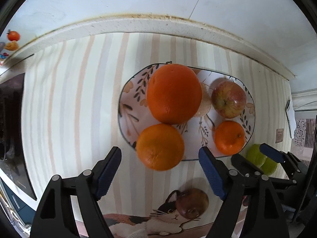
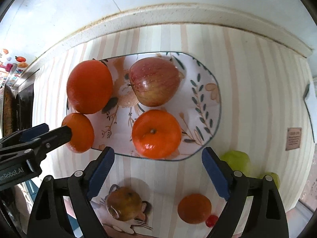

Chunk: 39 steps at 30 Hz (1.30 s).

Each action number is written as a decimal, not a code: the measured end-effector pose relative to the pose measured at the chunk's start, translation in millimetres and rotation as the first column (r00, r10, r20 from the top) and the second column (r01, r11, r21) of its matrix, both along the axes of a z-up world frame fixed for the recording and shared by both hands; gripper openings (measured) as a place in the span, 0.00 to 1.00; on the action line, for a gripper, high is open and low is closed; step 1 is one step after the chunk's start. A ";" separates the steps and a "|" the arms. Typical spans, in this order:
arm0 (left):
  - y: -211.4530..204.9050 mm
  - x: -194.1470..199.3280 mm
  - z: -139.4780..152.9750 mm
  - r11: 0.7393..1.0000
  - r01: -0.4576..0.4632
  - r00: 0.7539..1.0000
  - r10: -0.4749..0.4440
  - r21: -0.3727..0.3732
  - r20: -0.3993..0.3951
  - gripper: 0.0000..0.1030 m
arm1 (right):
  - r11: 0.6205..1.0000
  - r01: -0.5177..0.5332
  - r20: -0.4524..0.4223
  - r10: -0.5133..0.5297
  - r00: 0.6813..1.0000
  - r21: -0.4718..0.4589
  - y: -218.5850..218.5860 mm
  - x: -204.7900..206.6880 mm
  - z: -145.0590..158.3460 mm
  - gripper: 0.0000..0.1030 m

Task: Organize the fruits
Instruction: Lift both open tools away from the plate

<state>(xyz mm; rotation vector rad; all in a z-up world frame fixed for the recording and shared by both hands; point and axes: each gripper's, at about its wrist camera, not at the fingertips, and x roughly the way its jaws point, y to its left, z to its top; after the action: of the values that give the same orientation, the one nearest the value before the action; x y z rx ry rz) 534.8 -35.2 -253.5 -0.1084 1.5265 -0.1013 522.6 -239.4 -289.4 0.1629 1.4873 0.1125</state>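
A patterned plate holds a large orange, a red apple and a small orange. Another orange sits at the plate's near-left rim, just ahead of my open left gripper, also seen in the right wrist view. My right gripper is open and empty, near the plate's front edge; in the left wrist view it hovers over two green fruits.
On the striped cloth near me lie a brownish apple, a small orange and a red cherry-like item. A white ledge and wall bound the far side. A dark stove lies left.
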 end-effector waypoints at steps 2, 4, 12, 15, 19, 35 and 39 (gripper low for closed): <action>-2.4 -11.1 6.8 1.000 0.002 1.000 -0.002 0.003 0.015 0.77 | 1.000 0.006 0.024 -0.006 1.000 -0.011 3.3 -15.4 12.6 0.89; -6.7 -22.7 12.7 1.000 0.008 0.999 -0.009 0.017 0.042 0.77 | 1.000 0.011 0.045 -0.010 0.999 -0.015 3.8 -26.3 20.2 0.89; -6.9 -64.5 47.2 0.998 0.031 0.986 -0.039 0.051 0.160 0.77 | 0.999 0.019 0.135 -0.014 0.991 -0.036 11.3 -66.7 55.1 0.89; -8.5 -78.8 63.7 0.998 0.037 0.977 -0.047 0.051 0.206 0.77 | 0.999 0.027 0.170 -0.020 0.985 -0.038 12.7 -81.6 67.8 0.89; -12.2 -97.0 86.9 0.997 0.057 0.961 -0.071 0.059 0.267 0.77 | 0.999 0.038 0.214 -0.033 0.976 -0.017 13.0 -101.9 89.5 0.89; -11.1 -153.6 138.2 0.996 0.081 0.916 -0.087 0.033 0.392 0.77 | 0.996 0.081 0.396 -0.059 0.916 -0.040 15.2 -166.4 165.2 0.89; -10.6 -160.0 140.4 0.997 0.074 0.913 -0.075 0.017 0.400 0.77 | 0.996 0.093 0.417 -0.080 0.905 -0.010 12.3 -179.4 174.9 0.89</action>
<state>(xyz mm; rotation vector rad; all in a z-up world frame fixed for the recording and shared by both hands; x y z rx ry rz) 374.7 -45.8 -113.1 -0.0246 1.1192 -0.1727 343.2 -227.1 -114.5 0.1686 1.0516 0.0484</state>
